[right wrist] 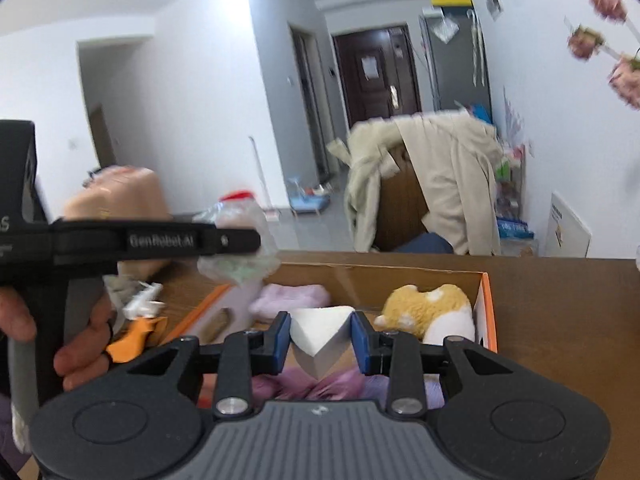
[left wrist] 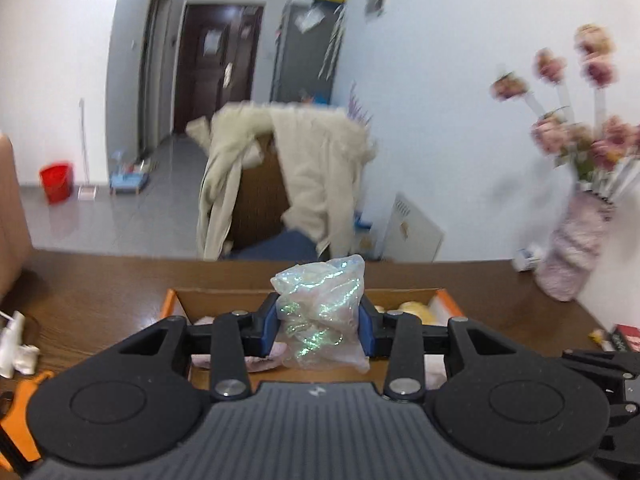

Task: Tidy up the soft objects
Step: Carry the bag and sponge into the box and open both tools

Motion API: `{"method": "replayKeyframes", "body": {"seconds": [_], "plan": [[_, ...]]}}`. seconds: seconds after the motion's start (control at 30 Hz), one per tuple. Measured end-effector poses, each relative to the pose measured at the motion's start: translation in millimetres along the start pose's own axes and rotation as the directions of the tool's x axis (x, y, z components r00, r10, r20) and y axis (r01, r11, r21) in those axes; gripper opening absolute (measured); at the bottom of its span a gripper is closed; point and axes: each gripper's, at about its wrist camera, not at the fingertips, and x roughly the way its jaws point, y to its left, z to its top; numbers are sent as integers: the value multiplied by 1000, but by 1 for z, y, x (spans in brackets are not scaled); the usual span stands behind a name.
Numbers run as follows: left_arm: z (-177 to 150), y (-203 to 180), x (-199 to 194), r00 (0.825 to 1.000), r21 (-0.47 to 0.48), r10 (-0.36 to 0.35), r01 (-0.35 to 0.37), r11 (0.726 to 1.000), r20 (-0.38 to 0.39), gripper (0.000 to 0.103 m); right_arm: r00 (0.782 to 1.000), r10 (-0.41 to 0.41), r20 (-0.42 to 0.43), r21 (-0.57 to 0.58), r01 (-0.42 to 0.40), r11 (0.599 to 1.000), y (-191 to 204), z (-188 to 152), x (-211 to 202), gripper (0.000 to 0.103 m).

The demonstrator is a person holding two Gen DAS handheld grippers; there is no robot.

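Jaws clamp your left gripper (left wrist: 319, 322) on the crinkly bag (left wrist: 320, 312) and your right gripper (right wrist: 320, 338) on the foam wedge (right wrist: 320, 334); loosen early and either misses the box (right wrist: 486, 300) beneath.

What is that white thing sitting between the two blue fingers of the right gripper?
A white foam wedge, pinched between the fingers and held above the orange-edged box. The right wrist view shows it.

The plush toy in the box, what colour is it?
Orange-yellow with white patches; the plush toy shows best in the right wrist view.
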Motion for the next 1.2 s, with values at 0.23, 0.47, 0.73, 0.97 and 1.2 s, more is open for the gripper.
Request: {"method": "replayKeyframes", "body": {"seconds": [0.23, 0.47, 0.73, 0.97, 1.2], "plan": [[-12, 14, 95, 989, 26, 23, -19, 999, -149, 41, 986, -70, -150, 11, 72, 997, -28, 5, 94, 32], [-30, 25, 141, 955, -14, -46, 44, 999, -291, 66, 950, -145, -278, 2, 152, 988, -34, -6, 132, 41], [-25, 25, 125, 972, -27, -26, 20, 999, -233, 86, 957, -168, -237, -37, 164, 986, -19, 4, 110, 60], [14, 19, 64, 991, -25, 14, -17, 1000, -136, 90, 974, -186, -129, -52, 181, 982, -12, 32, 36, 66], [29, 3, -55, 1000, 53, -8, 8, 999, -8, 98, 981, -192, -16, -82, 190, 978, 9, 41, -62, 77]]}}
